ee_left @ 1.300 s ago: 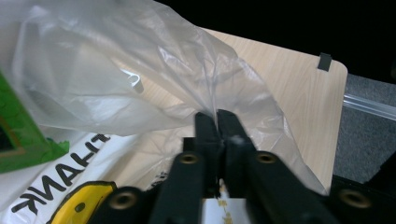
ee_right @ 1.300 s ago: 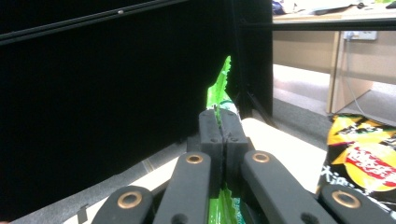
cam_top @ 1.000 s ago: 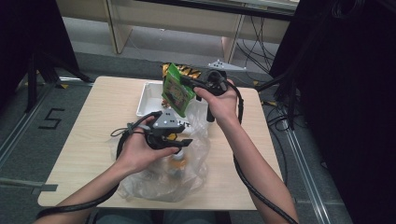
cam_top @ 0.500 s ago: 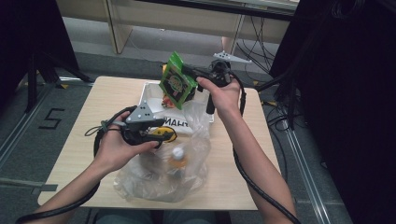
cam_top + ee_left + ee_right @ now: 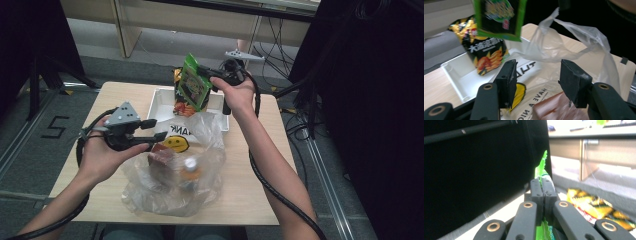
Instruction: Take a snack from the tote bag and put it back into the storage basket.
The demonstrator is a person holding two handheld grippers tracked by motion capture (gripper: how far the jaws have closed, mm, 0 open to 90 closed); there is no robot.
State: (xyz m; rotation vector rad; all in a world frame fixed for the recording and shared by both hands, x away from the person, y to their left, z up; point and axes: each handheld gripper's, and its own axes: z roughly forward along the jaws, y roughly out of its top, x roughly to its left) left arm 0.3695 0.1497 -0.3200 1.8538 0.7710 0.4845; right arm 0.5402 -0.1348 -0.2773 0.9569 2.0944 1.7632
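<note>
High view: the right gripper (image 5: 209,79) pinches the green snack packet (image 5: 192,87) above the white tray (image 5: 159,102), where one chip bag (image 5: 184,106) already stands. The left gripper (image 5: 159,129) is half open and empty beside the plastic bag (image 5: 172,187), which I judge still holds items to unpack.

I hold a green snack packet (image 5: 192,87) pinched at its upper edge, hanging upright above the white tray (image 5: 159,102) at about twelve o'clock on the table. Its printed face shows in my left gripper view (image 5: 499,17), dangling in front of a black-and-yellow chip bag (image 5: 485,50) that stands in the tray.
</note>
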